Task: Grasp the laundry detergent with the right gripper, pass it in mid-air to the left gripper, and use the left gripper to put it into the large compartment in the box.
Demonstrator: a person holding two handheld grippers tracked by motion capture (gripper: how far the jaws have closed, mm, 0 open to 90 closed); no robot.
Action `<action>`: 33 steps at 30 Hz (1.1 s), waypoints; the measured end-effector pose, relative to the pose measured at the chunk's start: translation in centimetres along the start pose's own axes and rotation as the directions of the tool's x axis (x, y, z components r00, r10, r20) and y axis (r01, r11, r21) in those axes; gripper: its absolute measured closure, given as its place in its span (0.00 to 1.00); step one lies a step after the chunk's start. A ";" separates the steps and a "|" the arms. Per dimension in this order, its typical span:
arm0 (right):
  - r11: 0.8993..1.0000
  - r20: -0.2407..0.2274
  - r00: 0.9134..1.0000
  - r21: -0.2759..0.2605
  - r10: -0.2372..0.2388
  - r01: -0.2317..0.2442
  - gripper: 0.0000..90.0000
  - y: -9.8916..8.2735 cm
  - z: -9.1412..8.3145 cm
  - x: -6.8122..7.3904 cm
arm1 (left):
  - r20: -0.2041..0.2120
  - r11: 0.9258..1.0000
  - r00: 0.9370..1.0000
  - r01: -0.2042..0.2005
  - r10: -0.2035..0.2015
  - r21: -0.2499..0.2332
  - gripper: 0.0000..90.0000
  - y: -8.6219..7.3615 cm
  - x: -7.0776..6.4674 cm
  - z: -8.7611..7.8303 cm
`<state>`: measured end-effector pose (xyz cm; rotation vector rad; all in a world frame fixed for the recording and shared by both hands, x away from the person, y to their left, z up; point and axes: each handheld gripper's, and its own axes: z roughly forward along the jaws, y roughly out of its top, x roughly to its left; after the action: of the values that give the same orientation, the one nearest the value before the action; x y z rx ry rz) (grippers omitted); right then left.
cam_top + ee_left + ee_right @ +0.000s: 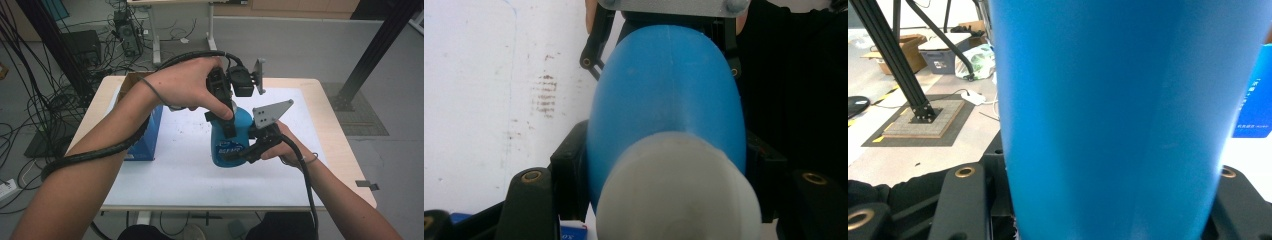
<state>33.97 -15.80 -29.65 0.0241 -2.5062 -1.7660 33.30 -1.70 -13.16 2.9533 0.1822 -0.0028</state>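
Observation:
A blue plastic bottle (229, 142) with a white cap (674, 192) is held upright over the white mat (175, 165). My left gripper (226, 112) comes down from above. Its jaws stand on either side of the bottle's top, just under the cap, and are shut on it (669, 85). My right gripper (250, 150) reaches in from the right, shut on the bottle's body (1113, 115). The right gripper's fingers (593, 47) show behind the bottle in the left gripper view. The bottle's base is hidden.
A blue carton (148, 134) stands at the mat's left edge, with a brown cardboard box (131, 80) behind it. The wooden table edge (345, 150) runs along the right. A black frame post (372, 50) and cables (30, 105) surround the table.

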 end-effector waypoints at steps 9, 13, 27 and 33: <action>1.000 0.000 1.000 0.000 0.004 -0.004 0.47 0.0 0.0 0.0 | 0.001 1.000 1.000 0.007 -0.007 -0.002 0.41 -0.1 0.0 0.0; 1.000 -0.003 1.000 -0.003 0.005 -0.005 0.47 0.0 0.0 0.0 | 0.001 1.000 1.000 0.006 -0.006 -0.001 0.41 -0.1 0.1 0.0; 1.000 -0.002 1.000 -0.002 0.005 -0.005 0.47 0.0 0.0 -0.1 | 0.005 1.000 1.000 0.005 -0.005 0.005 0.41 0.0 0.2 0.0; 1.000 -0.002 1.000 -0.001 0.006 -0.006 0.47 0.0 0.1 -0.1 | 0.005 1.000 1.000 0.006 -0.006 0.004 0.41 -0.1 0.2 0.1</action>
<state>34.10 -15.67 -29.71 0.0183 -2.5016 -1.7645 33.52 -1.56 -13.24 2.9568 0.1907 -0.0120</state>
